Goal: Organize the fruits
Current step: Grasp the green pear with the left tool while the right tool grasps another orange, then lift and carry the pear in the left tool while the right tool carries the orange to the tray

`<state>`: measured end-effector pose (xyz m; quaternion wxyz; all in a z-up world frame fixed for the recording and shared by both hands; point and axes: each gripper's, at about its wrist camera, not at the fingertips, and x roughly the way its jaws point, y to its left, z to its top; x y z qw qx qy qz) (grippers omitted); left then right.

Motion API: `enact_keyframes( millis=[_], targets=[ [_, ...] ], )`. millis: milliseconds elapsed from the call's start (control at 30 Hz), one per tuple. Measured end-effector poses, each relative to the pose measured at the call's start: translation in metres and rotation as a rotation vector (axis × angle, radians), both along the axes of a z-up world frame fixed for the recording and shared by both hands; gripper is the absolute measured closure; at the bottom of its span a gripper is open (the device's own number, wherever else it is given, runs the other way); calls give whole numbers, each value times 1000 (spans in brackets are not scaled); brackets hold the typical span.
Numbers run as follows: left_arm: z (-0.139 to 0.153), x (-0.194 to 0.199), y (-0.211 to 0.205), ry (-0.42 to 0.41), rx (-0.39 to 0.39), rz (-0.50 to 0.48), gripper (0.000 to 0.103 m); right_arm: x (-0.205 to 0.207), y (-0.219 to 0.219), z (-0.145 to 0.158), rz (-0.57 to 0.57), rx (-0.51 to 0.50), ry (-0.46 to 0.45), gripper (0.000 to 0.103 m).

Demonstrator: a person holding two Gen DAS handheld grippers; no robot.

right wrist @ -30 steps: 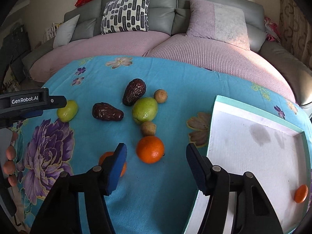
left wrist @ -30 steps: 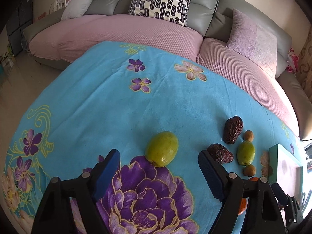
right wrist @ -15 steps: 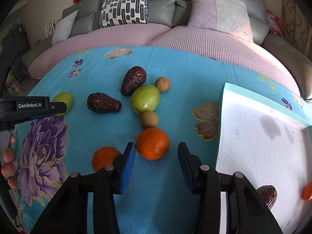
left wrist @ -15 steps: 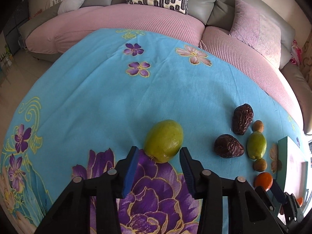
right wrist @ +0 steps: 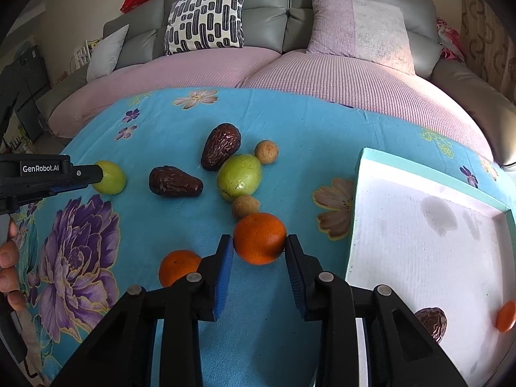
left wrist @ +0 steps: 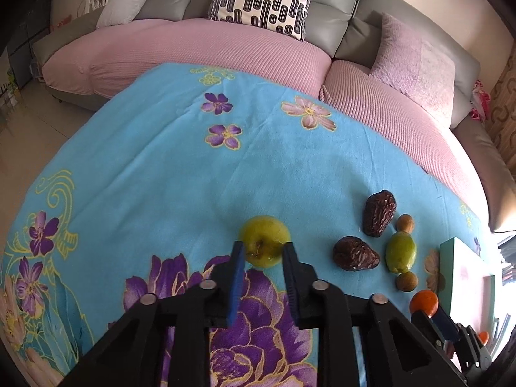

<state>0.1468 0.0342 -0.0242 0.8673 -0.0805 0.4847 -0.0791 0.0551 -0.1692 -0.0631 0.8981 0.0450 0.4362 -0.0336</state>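
Observation:
My left gripper is shut on a yellow-green fruit, its blue pads pressing both sides just above the floral cloth. From the right wrist view the same fruit shows at the far left, behind that gripper's tip. My right gripper is shut on an orange near the table's middle. A second orange lies just left of its left finger. Two dark dates, a green fruit and two small brown round fruits lie behind.
A white tray with a teal rim sits on the right and holds a date and an orange piece. A pink-covered sofa with cushions curves round the table's far side. A hand shows at the left edge.
Both grippers have gone from wide open to shut, the left on the yellow-green fruit and the right on the orange. Each moved forward over its fruit; the green fruit has tipped.

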Motion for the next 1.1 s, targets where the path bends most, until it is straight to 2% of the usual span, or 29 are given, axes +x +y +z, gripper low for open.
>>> enact_keyframes(
  millis=[133,367,433,467,500,533,700,867,933,967,1100],
  targets=[
    [10,-3,-3,-31,3,-13,85,-4,-4,13,-7,6,-33,69],
    [-2,6,-5,-11,43,-7,82,-7,-7,17,-5,16,-38,69],
    [-2,6,-4,-26,76,-4,76,-8,-10,17,-8,19,-36,69],
    [-2,6,-3,-30,78,1,64,-8,-11,17,-11,22,-36,69],
    [-4,7,-1,-26,70,7,47,-8,-12,17,-15,25,-34,69],
    [-6,9,2,-19,60,15,44,-8,-13,16,-17,27,-34,69],
    [-18,16,10,11,84,40,44,-8,-15,16,-21,30,-29,69],
    [-32,20,14,61,18,36,45,-7,-15,15,-20,29,-26,69],
    [-34,21,9,66,41,24,48,-7,-15,15,-20,30,-22,69],
    [-36,21,7,71,41,19,54,-7,-15,14,-21,31,-21,69],
    [-38,21,5,73,31,19,54,-7,-16,14,-20,31,-21,69]
  ],
)
